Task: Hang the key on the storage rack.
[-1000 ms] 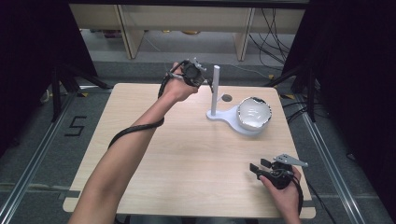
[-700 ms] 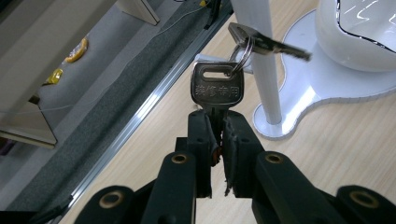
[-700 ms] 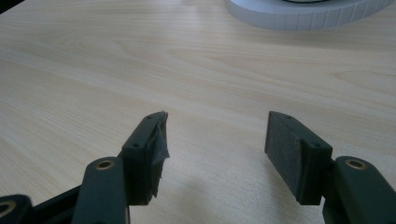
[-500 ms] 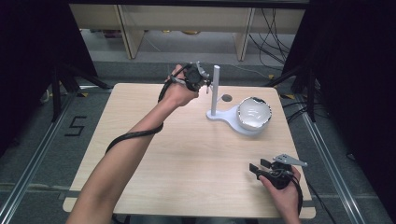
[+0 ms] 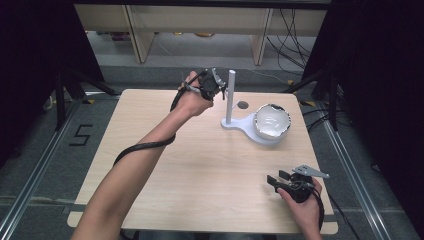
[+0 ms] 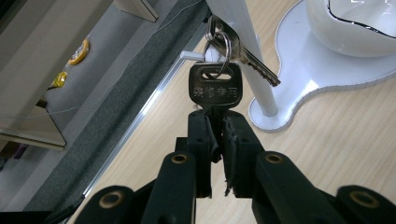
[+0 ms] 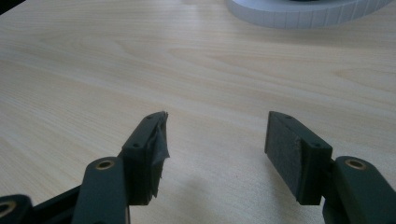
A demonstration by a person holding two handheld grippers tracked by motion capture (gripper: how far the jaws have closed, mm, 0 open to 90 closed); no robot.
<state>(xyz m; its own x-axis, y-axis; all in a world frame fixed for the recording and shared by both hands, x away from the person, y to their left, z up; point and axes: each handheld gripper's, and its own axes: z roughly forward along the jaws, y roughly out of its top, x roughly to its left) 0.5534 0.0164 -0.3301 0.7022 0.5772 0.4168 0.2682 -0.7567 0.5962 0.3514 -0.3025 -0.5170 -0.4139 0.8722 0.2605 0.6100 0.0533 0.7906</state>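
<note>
Left gripper view: left claw (image 6: 215, 135) grips the black key (image 6: 215, 88), light, stiff, ring on a peg (image 6: 192, 55); right claw (image 7: 217, 154) open.

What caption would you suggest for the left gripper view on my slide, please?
Left gripper pinching a black-headed key, its ring beside the white stand's post.

Post (image 5: 230, 97) stands just beyond left gripper (image 5: 218, 86), on stand base (image 5: 239, 123). Keys (image 6: 219, 65) btwn gripper tips & post. Bowl (image 5: 272, 121) on base, right of post. Right gripper (image 5: 276, 178) well apart, near table (image 5: 200, 165) front-right corner.
</note>
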